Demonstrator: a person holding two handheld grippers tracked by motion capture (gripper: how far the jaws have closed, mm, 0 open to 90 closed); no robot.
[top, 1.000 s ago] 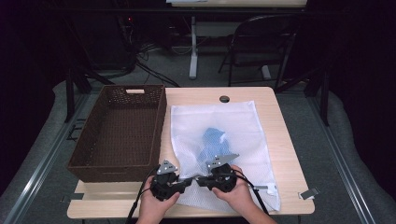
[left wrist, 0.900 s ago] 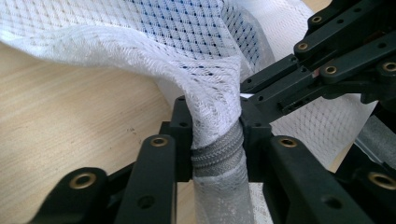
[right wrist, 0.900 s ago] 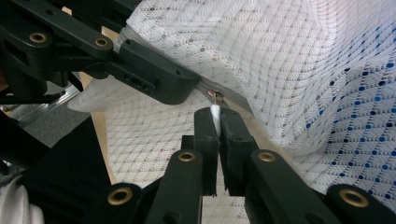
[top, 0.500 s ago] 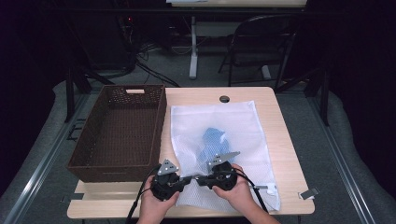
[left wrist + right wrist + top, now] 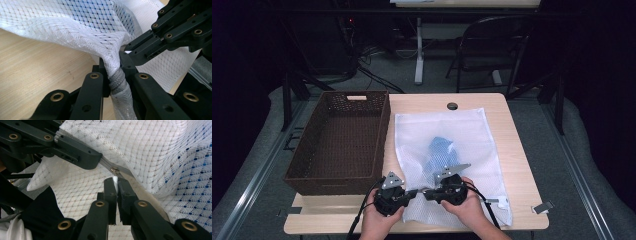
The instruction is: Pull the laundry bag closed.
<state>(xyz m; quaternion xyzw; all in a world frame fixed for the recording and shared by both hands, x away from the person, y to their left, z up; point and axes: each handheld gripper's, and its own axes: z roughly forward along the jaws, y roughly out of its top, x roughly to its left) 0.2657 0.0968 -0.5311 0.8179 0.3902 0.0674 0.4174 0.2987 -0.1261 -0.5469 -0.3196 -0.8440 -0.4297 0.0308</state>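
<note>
Dark floor, cables and a black chair (image 5: pixel 492 47) lay behind the pale wooden table (image 5: pixel 512 135). No brand, label or writing could be read on anything there. On the table a white mesh laundry bag (image 5: pixel 462 135) lay flat just beside a brown woven basket (image 5: pixel 337 142), with a blue garment (image 5: pixel 443 152) showing through the netting.

At the bag's near edge the two grippers met. The left gripper (image 5: pixel 114 67) had just been closing, and its jaws stood clamped on a bunched fold of the mesh with its grey seam (image 5: pixel 117 81) running down between them. The right gripper (image 5: pixel 115 185) was pinched shut on the small white zipper pull (image 5: pixel 115 179), whose metal slider (image 5: pixel 114 170) sat on the grey zipper track just beyond the jaw tips.
</note>
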